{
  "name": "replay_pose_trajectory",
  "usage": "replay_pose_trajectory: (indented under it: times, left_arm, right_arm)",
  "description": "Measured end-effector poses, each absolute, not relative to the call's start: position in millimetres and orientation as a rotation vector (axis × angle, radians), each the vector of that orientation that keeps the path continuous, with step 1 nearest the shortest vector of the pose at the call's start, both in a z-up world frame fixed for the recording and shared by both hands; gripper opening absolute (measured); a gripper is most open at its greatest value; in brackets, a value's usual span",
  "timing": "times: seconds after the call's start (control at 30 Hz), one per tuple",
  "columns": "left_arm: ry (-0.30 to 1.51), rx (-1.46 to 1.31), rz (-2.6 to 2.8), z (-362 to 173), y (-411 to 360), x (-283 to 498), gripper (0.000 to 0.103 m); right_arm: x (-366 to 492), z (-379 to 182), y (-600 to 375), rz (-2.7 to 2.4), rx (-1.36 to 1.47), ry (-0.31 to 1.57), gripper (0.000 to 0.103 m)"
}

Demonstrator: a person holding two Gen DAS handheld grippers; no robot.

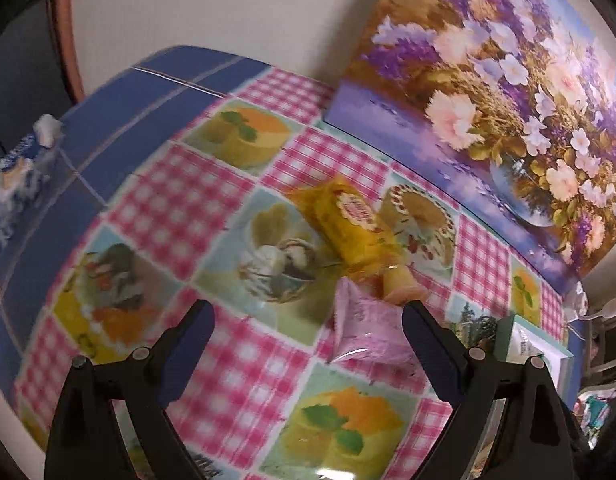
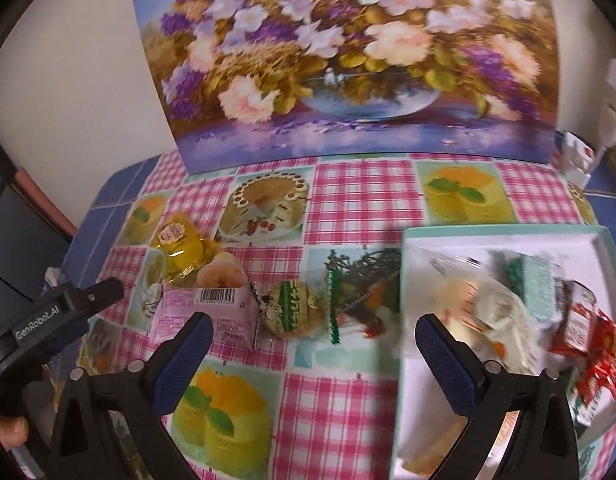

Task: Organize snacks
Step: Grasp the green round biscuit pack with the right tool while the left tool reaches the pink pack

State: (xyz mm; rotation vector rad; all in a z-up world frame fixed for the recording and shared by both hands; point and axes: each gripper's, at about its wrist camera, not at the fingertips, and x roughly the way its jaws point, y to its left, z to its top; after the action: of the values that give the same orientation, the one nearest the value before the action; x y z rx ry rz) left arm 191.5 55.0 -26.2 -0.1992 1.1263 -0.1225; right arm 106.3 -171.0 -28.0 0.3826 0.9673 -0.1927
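On the checked tablecloth [image 2: 360, 196], several wrapped snacks lie loose while others already sit in the shallow white box with a mint rim [image 2: 504, 231] at the right. The left gripper [image 1: 308, 320] hovers with its jaws spread wide and nothing between them, pointed at the pink packet [image 1: 364, 336], which lies flat just beside a yellow packet [image 1: 348, 216]; between the two sits something pale and peach-coloured, too blurred to name. The right gripper [image 2: 314, 334] is likewise wide apart and empty, above the cloth between the round green-striped snack [image 2: 293, 310] and the box. Each of these looks light, with a thin, glossy film wrapper that probably slides easily and crumples under pressure; whatever is inside may crush if squeezed hard. The pink packet, I judge, is best taken across its short width near the middle, fingers low to the cloth so the film does not slip out, or by its crimped end seal. A flowered painting [image 2: 348, 60] leans against the wall behind.
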Motion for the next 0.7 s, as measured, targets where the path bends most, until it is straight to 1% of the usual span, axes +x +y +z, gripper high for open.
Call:
replay_pose_trajectory:
  times: [0.13,0.3,0.7]
  left_arm:
    - [1.16,-0.206,-0.169,-39.9,40.7,201.4,0.095]
    - [1.195,-0.191,-0.217,-55.3,21.2,209.0,0.095]
    - [1.263,-0.14,-0.253,-80.1,-6.3,212.9,0.095]
  right_arm:
    - [122.4,-43.5,-165.2,-0.176,0.371,0.993,0.1]
    - [135.2,-63.8,-159.9,-0.168,0.345,1.027,0.099]
    - [147.5,-86.1,-150.4,-0.167,0.288,1.061,0.097]
